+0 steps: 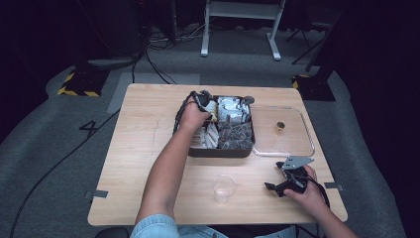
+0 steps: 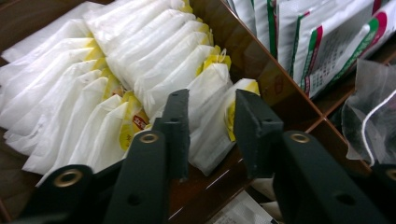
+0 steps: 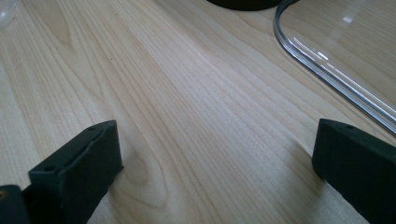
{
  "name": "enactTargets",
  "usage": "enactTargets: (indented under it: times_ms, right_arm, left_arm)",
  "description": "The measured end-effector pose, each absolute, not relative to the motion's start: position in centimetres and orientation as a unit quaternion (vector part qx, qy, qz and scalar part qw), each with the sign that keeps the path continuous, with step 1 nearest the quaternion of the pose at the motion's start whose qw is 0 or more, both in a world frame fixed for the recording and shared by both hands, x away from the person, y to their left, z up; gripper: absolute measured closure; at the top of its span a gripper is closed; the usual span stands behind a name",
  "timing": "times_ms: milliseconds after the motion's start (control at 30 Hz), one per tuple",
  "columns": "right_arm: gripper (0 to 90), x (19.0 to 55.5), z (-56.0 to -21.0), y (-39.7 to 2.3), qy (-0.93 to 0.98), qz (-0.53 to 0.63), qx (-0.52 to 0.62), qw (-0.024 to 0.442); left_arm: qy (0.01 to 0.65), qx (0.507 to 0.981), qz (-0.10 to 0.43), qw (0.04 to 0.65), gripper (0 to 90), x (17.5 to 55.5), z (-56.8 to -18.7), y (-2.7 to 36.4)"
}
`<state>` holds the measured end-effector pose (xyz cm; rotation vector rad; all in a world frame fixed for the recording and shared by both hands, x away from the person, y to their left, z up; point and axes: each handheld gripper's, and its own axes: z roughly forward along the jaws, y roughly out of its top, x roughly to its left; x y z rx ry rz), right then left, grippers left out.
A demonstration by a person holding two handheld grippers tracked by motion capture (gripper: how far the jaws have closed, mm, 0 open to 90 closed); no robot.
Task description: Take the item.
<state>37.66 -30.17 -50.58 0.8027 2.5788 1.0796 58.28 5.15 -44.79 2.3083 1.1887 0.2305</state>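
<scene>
High view: the left tongs reach into the dark compartment box at the middle of the bench, over its 10 o'clock compartment, where white sachets stand. The person's left hand covers most of them, so the jaw gap cannot be read here. The right tongs rest on the bench at about 4 o'clock from the box, held in the right hand. A clear plastic cup stands at 6 o'clock from the box, well apart from both tongs. A clear lid lies flat at 3 o'clock, touching the box.

Left gripper view: the left tongs are partly closed — the jaws stand on either side of one white tea bag with a yellow tag, at the near end of the packed row. The left jaw lies against the bag; whether the right one presses on it I cannot tell. Printed packets fill the compartment at 1 o'clock, behind the brown divider.

Right gripper view: the right tongs are spread wide with nothing between them — both jaws sit low on the bare wood of the bench. The lid's rim curves past at 2 o'clock, near the right jaw but apart from it.
</scene>
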Motion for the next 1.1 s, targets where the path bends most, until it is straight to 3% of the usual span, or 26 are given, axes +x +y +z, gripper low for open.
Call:
enactTargets:
  times_ms: [333, 1100]
  right_arm:
    - [1.4, 37.7, -50.6, -30.2, 0.881, 0.369, 0.274, 0.116]
    - [1.4, 37.7, -50.6, -30.2, 0.880, 0.369, 0.274, 0.116]
  left_arm:
    - [0.422, 0.869, 0.089, 0.244, 89.4, 58.1, -44.8, 4.8]
    - [0.404, 0.859, 0.111, 0.295, 90.0, 57.2, -40.8, 6.3]
